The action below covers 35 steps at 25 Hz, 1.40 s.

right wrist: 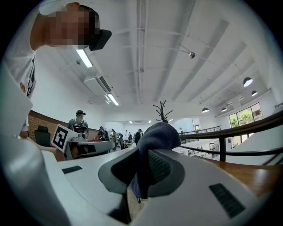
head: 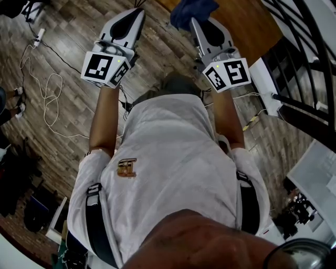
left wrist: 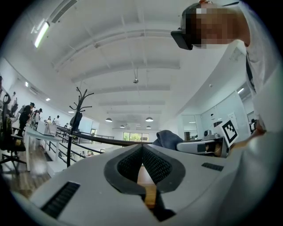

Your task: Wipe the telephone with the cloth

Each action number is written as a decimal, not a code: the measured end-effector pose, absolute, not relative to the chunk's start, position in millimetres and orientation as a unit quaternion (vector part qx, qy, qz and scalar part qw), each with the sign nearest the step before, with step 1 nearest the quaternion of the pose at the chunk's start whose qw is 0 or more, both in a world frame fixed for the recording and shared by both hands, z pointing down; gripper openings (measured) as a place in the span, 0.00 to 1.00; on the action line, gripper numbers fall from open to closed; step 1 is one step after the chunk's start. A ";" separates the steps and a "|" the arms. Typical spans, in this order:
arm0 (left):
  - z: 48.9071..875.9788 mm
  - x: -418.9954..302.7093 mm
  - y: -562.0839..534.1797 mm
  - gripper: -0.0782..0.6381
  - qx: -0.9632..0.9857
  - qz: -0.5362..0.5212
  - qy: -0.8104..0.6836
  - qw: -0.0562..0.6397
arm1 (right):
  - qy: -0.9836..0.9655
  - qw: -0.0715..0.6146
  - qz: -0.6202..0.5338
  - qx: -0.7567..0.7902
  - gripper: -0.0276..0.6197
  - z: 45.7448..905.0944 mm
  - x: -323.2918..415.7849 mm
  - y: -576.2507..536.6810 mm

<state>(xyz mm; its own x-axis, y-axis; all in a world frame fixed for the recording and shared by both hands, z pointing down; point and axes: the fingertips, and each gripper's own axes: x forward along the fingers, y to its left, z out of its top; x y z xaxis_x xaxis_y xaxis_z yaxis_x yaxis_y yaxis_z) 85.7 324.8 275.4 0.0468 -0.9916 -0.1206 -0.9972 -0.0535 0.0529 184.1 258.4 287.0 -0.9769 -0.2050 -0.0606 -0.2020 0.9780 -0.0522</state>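
No telephone shows in any view. A dark blue cloth (head: 191, 10) is pinched in my right gripper (head: 195, 22), which is shut on it; in the right gripper view the cloth (right wrist: 155, 135) bulges up over the tips of the right gripper (right wrist: 142, 155). My left gripper (head: 138, 11) is held level with the right one, and its jaws meet at the tips with nothing between them. In the left gripper view, the left gripper (left wrist: 142, 149) points upward at the ceiling, and the cloth (left wrist: 168, 138) shows to its right.
A brown wooden tabletop (head: 251, 25) lies ahead beyond the cloth. A black railing (head: 304, 50) runs along the right. White cables (head: 48, 100) and a power strip (head: 39, 34) lie on the plank floor at left. A coat stand (left wrist: 78, 115) and several distant people stand in the background.
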 end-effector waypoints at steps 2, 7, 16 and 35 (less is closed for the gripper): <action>278.2 79.0 318.9 0.13 -0.723 0.062 0.688 0.021 | 0.994 0.030 -0.024 -0.101 0.14 290.6 177.4 252.9; 280.0 57.6 297.2 0.13 -0.721 0.054 0.691 0.023 | 0.995 0.031 -0.027 -0.096 0.14 295.3 154.7 228.9; 285.8 -4.8 224.6 0.13 -0.722 0.040 0.691 0.018 | 0.994 0.030 -0.027 -0.103 0.14 302.8 95.9 155.3; 314.6 -129.6 -23.4 0.13 -0.740 0.009 0.672 -0.015 | 0.989 0.001 -0.043 -0.143 0.14 331.0 -19.3 -83.1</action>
